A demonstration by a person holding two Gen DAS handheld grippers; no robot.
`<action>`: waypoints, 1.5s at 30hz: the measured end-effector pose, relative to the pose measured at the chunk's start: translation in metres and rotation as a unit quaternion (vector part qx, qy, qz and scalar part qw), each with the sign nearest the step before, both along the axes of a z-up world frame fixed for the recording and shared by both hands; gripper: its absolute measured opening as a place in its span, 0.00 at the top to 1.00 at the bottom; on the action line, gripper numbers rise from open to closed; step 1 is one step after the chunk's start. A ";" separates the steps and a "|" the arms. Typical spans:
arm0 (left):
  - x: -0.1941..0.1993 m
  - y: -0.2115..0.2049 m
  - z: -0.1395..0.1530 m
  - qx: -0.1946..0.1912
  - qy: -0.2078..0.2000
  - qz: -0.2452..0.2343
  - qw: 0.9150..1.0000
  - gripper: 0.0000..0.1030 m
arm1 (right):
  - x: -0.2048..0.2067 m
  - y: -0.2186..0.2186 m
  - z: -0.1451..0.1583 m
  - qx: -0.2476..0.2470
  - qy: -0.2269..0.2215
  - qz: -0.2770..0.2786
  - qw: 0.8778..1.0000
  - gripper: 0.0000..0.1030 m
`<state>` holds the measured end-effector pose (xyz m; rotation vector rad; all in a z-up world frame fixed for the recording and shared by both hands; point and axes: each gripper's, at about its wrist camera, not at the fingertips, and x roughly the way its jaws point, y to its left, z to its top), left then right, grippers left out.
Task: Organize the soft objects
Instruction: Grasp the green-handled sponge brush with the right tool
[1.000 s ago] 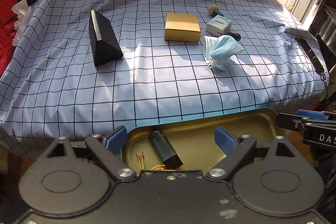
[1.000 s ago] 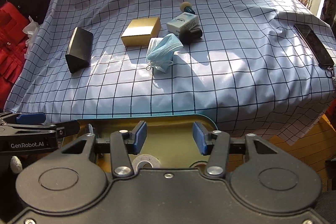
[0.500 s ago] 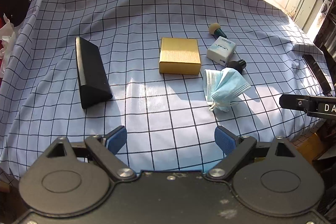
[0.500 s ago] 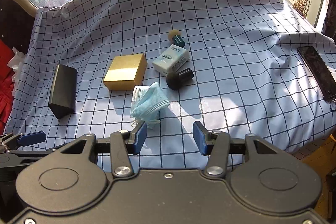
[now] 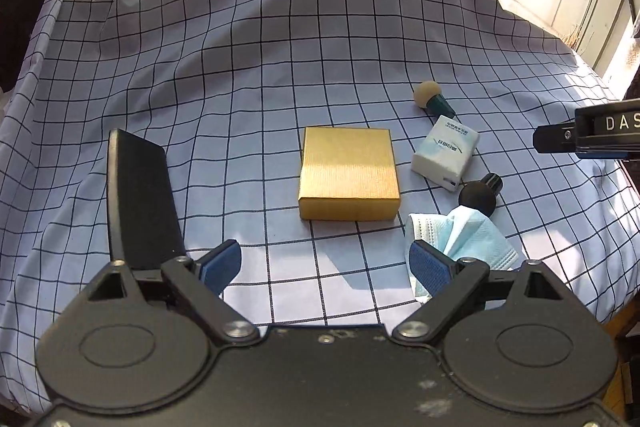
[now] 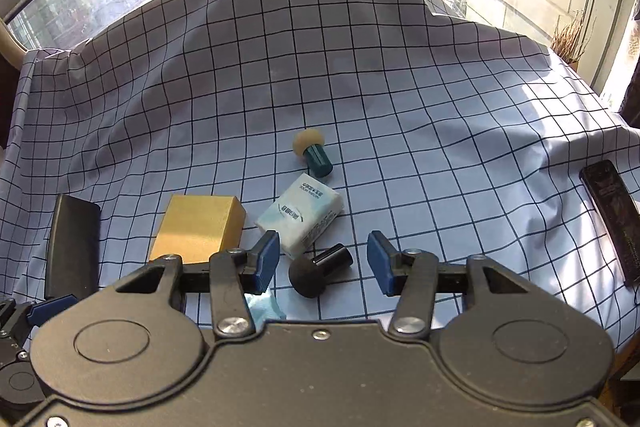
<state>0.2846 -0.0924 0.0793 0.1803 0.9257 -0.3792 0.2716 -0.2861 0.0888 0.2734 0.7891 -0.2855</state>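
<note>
A crumpled blue face mask lies on the checked cloth just past my left gripper's right finger; a corner of it shows under my right gripper. A white tissue pack, a beige-headed puff with a teal handle and a black-headed puff lie near it. My left gripper is open and empty over the cloth. My right gripper is open and empty, with the black puff between its fingers.
A gold box sits mid-cloth. A black wedge-shaped case lies to the left. A black phone-like slab lies at the right edge. The checked cloth drapes over the table edges.
Both grippers moved forward over the table; the gold tray below the table edge has left view. The objects now sit closer. Both stay open.
</note>
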 end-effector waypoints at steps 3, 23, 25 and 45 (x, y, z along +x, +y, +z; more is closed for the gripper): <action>0.007 0.000 -0.010 0.002 0.012 0.005 1.000 0.12 | 0.030 -0.006 -0.005 0.008 -0.003 0.009 1.000 0.51; 0.028 0.005 -0.022 -0.003 0.030 0.019 0.999 0.11 | 0.172 -0.028 -0.070 0.025 0.067 -0.003 0.997 0.51; 0.028 0.006 -0.021 -0.006 0.032 0.020 0.999 0.11 | 0.179 -0.027 -0.074 0.023 0.076 -0.004 0.997 0.51; 0.024 0.008 -0.025 0.001 0.032 0.024 0.999 0.11 | 0.089 -0.027 -0.023 0.056 0.034 -0.065 0.996 0.64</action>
